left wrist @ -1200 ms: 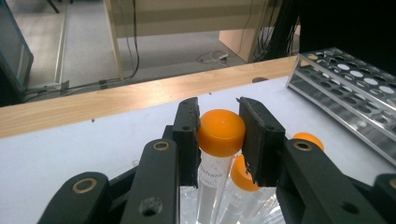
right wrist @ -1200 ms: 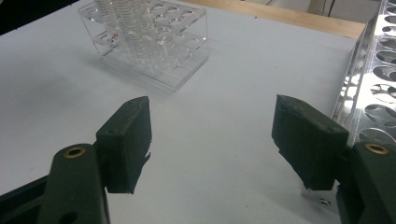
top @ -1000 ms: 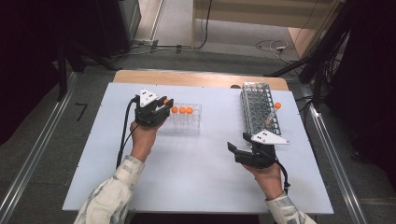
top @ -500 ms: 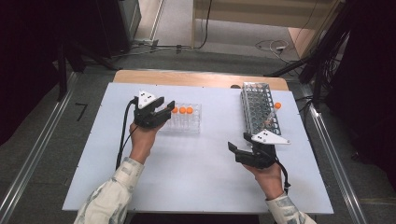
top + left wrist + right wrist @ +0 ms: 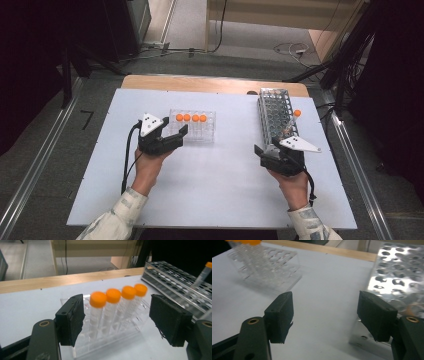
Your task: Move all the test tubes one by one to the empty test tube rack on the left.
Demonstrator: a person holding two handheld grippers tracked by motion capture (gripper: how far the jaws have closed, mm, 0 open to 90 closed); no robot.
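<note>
Orange-capped tubes [image 5: 113, 295] stand four in the clear rack [image 5: 206, 135] mid-surface. My left tongs [image 5: 120, 320], just opening, stand wide and empty beside them; right tongs [image 5: 329, 317] wide, empty. Risk: a pad clips the rack, tipping it.

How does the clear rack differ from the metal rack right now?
The clear rack is small and holds four orange-capped tubes in a row; the metal rack is longer, with many empty holes and one orange-capped tube leaning at its far side. Both rest on the white table.
</note>
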